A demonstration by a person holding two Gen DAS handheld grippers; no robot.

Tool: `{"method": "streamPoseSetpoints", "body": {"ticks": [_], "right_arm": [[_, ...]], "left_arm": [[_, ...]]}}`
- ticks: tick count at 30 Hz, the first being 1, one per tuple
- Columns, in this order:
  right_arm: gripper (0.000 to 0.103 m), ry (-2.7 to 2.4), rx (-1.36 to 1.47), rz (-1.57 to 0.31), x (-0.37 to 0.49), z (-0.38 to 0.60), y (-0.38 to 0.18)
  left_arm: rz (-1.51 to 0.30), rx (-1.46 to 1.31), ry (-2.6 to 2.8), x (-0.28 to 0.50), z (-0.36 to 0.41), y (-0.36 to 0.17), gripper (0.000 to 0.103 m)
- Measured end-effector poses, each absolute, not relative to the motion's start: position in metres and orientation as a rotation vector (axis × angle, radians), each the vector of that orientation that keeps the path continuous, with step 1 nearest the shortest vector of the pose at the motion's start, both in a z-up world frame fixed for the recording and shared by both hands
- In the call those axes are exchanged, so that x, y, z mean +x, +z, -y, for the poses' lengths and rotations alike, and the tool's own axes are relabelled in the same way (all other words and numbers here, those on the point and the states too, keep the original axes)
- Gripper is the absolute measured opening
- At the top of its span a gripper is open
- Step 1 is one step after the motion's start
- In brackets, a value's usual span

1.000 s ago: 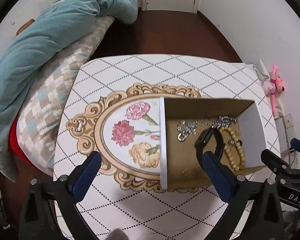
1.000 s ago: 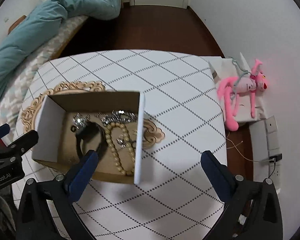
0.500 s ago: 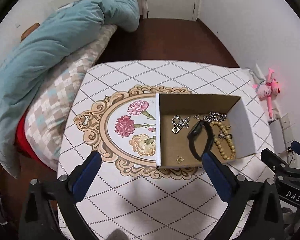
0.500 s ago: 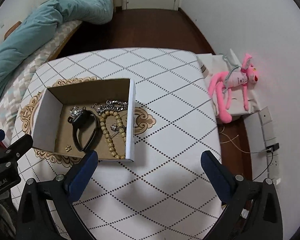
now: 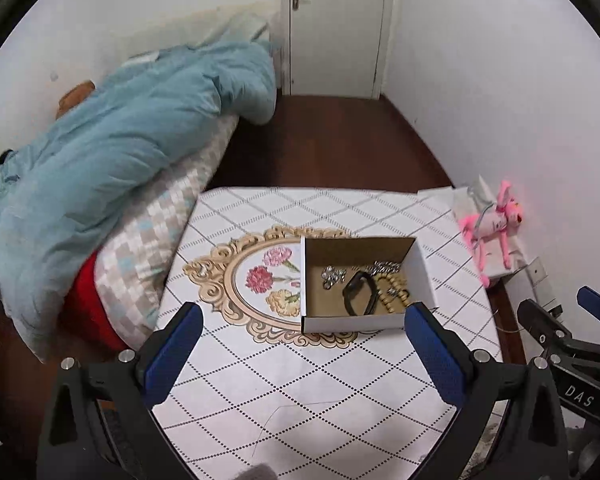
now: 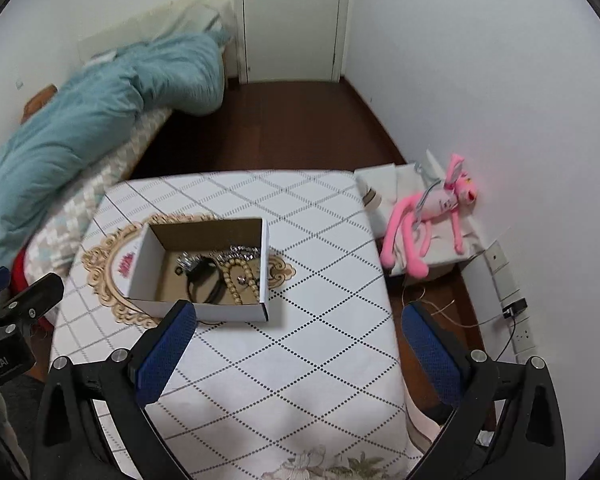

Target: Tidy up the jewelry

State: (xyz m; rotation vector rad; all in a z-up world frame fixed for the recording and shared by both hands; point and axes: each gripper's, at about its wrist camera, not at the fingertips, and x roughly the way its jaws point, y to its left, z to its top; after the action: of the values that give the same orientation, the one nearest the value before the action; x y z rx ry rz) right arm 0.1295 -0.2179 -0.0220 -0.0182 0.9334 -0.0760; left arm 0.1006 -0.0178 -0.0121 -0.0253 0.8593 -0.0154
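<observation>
A white cardboard box (image 5: 352,323) with a brown inside stands on the white diamond-pattern table (image 5: 300,380). In it lie a black band (image 5: 359,294), a tan bead string (image 5: 394,291) and silver pieces (image 5: 332,275). The box (image 6: 228,313) also shows in the right wrist view, with the band (image 6: 205,283) and beads (image 6: 236,276) inside. My left gripper (image 5: 302,322) is open and empty, held back above the near table. My right gripper (image 6: 298,322) is open and empty, to the right of the box.
A bed with a teal duvet (image 5: 112,152) and checked pillow (image 5: 156,232) borders the table's left side. A pink plush toy (image 6: 428,216) lies on white boxes at the right wall. Wall sockets and cables (image 6: 512,308) are at the right. A closed door (image 6: 292,20) stands far back.
Both grippers have pulled back and up from the box, so it looks smaller and farther. The jewelry stays in the box. Both stay open.
</observation>
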Motion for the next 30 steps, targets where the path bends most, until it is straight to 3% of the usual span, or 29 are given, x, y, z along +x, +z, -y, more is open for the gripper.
{"method": "streamPoseSetpoints", "body": {"ticks": [15, 30], "right_arm": [[0.103, -0.083, -0.017, -0.766, 0.055, 0.204, 0.069], [0.103, -0.065, -0.020, -0.858, 0.089, 0.206, 0.077]], "left_arm": [[-0.799, -0.034, -0.016, 0.047, 0.011, 0.046, 0.103], [-0.893, -0.023, -0.004, 0.078, 0.016, 0.043, 0.103]]}}
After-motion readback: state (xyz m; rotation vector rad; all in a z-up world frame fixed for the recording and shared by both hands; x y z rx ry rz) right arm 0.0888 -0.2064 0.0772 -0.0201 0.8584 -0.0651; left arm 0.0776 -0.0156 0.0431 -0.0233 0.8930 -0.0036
